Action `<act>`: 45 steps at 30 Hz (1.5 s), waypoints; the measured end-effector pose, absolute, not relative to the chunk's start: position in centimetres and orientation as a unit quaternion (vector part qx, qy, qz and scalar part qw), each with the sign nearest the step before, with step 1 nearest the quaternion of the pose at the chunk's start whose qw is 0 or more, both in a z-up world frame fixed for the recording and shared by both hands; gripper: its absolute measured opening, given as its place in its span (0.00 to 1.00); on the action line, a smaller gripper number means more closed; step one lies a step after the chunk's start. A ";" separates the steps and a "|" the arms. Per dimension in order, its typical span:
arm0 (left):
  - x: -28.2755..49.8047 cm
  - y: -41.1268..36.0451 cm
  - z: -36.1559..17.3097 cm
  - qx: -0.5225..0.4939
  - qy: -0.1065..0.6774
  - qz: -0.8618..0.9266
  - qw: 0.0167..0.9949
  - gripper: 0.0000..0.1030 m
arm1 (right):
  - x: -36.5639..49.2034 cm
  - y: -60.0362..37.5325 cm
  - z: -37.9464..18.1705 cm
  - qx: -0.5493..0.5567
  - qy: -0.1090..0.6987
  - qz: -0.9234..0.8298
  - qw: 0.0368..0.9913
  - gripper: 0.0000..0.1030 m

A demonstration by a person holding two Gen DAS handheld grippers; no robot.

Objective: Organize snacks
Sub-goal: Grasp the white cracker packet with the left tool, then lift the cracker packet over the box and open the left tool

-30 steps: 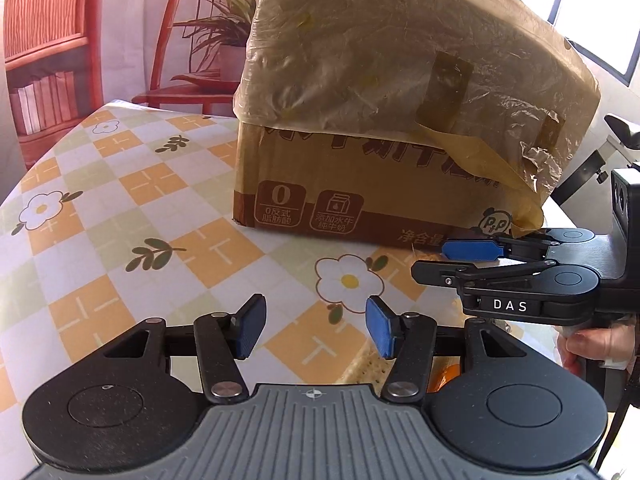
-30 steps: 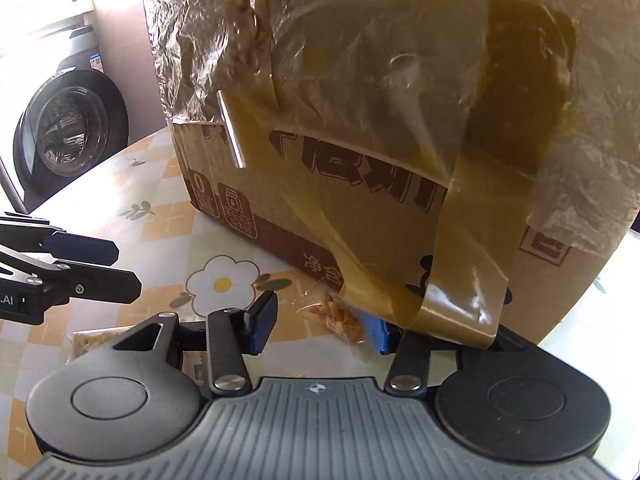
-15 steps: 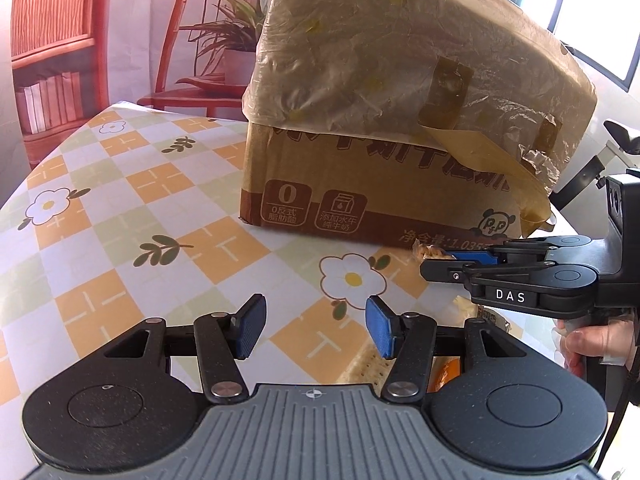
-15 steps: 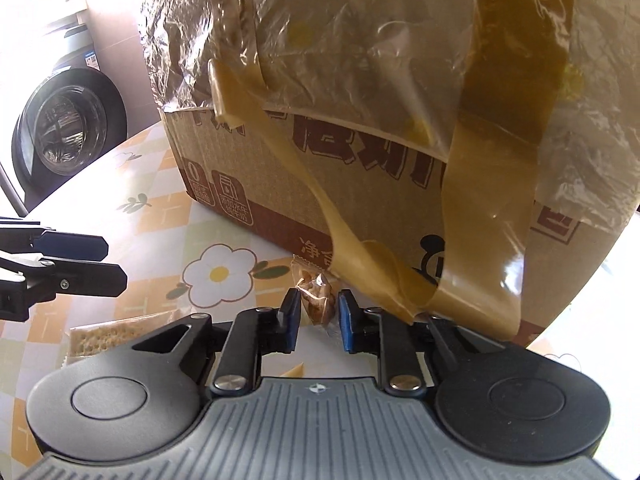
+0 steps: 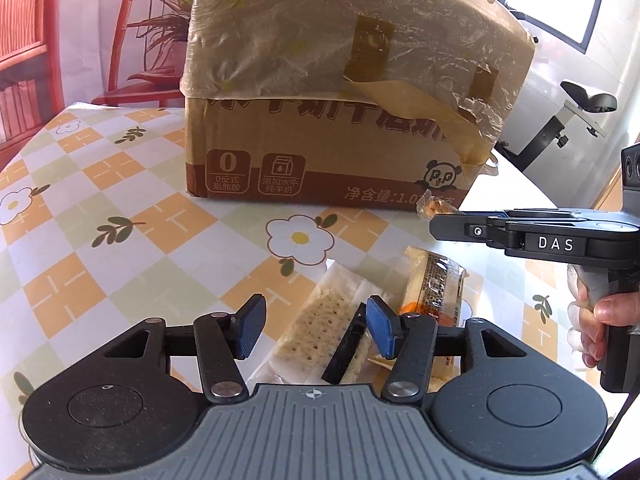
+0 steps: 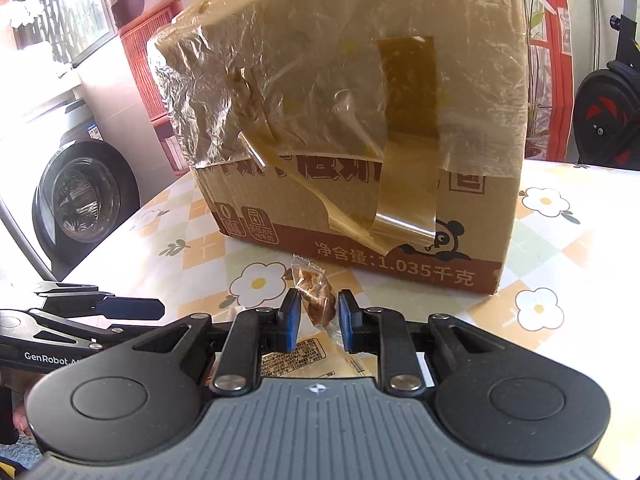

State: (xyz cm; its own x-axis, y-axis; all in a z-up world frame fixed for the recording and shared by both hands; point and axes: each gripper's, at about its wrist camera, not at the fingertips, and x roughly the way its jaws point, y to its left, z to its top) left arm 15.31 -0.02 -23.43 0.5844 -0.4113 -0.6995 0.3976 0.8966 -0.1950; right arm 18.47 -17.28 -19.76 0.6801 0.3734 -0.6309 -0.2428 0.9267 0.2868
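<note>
My right gripper is shut on a small clear packet of brown nuts and holds it above the table, in front of the cardboard box. The packet also shows in the left wrist view at the right gripper's tip. My left gripper is open and empty, hovering over a cracker packet and a wrapped snack bar lying on the tablecloth. The box stands behind them, its top covered with plastic film and brown tape.
The table has a checked flower-pattern cloth. A red chair with a plant stands behind the box. A washing machine is left of the table and an exercise bike at the right.
My right gripper closed on the nut packet, lifted it off the table and drew back from the box. My left gripper pulled back, so the cracker packet and snack bar came into view.
</note>
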 end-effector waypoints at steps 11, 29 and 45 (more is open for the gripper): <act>15.6 -2.2 -25.0 0.043 0.401 -0.228 0.886 0.57 | 17.8 -16.3 -19.7 0.094 0.358 0.172 0.913 0.21; 13.7 1.1 -21.1 -0.029 0.346 -0.173 0.922 0.50 | 17.1 -15.7 -18.1 0.093 0.327 0.184 0.922 0.21; 17.3 0.6 -8.1 -0.036 0.185 -0.184 0.965 0.50 | 19.5 -15.5 -7.2 0.070 0.190 0.210 0.957 0.21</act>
State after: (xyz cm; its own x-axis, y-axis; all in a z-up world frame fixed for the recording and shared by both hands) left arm 17.33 0.62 -8.07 0.8635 -0.3684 -0.3445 0.3414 0.9297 -0.1383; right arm 19.48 -15.49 -7.19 0.8398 0.4281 -0.3340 -0.3752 0.9021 0.2130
